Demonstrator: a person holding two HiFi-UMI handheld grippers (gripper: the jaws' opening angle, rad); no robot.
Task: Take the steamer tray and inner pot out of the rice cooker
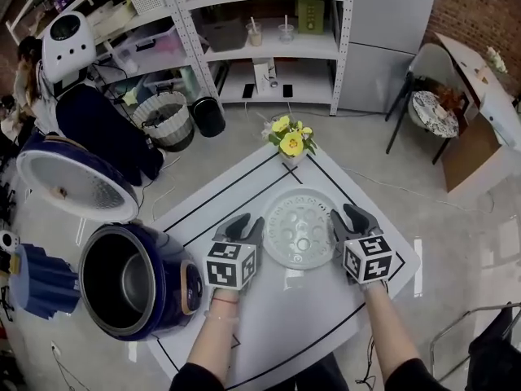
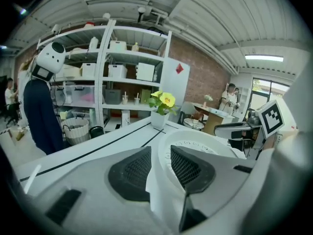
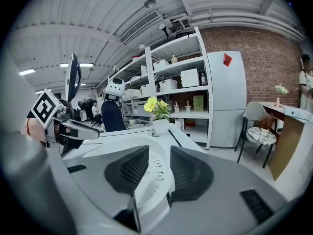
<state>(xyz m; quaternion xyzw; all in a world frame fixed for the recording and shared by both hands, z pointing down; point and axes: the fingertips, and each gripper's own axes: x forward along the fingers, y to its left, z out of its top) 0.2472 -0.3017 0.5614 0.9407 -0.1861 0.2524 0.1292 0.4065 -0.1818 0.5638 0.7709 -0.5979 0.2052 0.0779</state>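
Tbl [image 1: 309, 316] — 1 steamer tray [image 1: 299, 226], 1 vase [image 1: 291, 160]; 1 cooker [image 1: 175, 251] beside.

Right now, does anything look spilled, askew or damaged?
Nothing stands out. The steamer tray lies level on the table, rim inside the open left gripper and right gripper; the vase stands upright; the inner pot sits in the open rice cooker.

Left tool [image 1: 247, 225], right tool [image 1: 348, 217] side by side, jaws apart; forearms extended forward.
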